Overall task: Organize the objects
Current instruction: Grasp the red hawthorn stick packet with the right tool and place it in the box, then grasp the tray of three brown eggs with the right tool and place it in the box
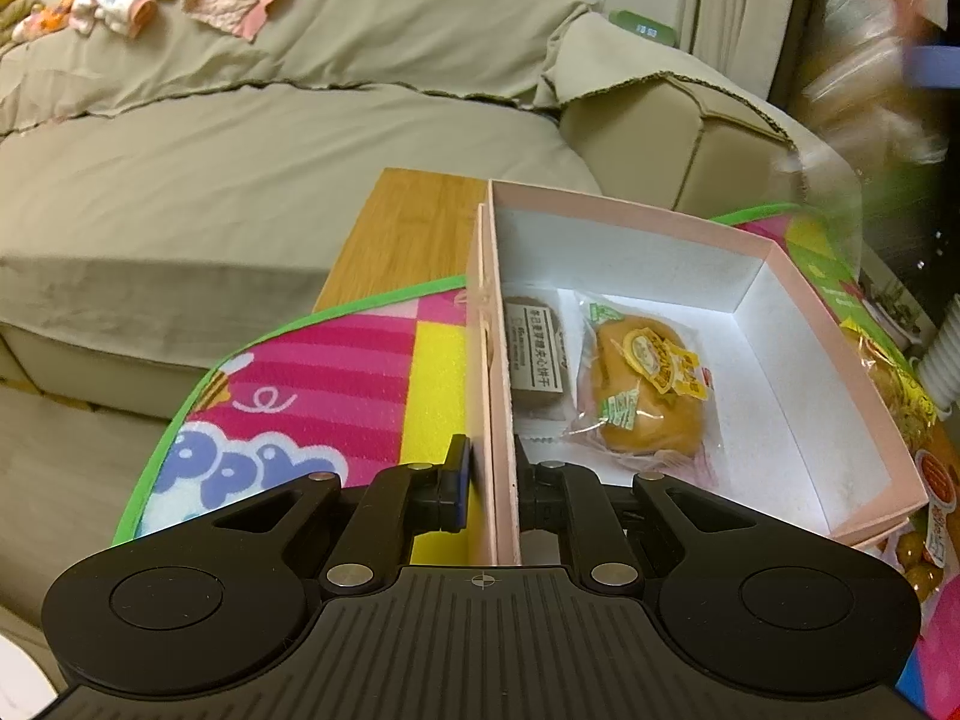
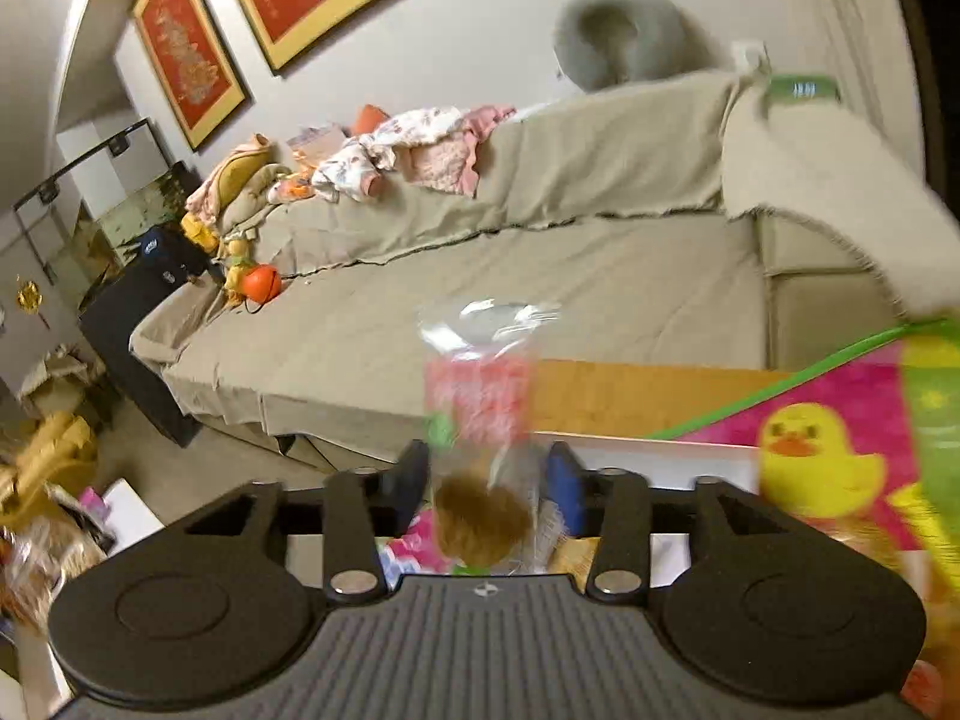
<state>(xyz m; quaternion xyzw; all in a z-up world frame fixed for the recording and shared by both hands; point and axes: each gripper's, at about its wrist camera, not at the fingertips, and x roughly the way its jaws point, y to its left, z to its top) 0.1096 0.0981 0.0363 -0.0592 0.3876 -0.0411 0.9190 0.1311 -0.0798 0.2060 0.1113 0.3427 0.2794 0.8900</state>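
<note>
— Where's the packet? 
— Your right gripper [image 2: 487, 480] is clenched on the clear snack packet [image 2: 480, 420], which stands up between the fingers.

— And the box? 
— Your left gripper [image 1: 492, 480] pinches the pink box [image 1: 840, 372] by its near wall (one finger inside). The box stretches away ahead; open space lies right of the wrapped bun [image 1: 645, 384].

A wooden table [image 1: 414, 222] carries a bright play mat [image 1: 336, 360]; on the mat sits an open pink box [image 1: 840, 360], with wrapped snacks [image 1: 918, 480] beside it.
</note>
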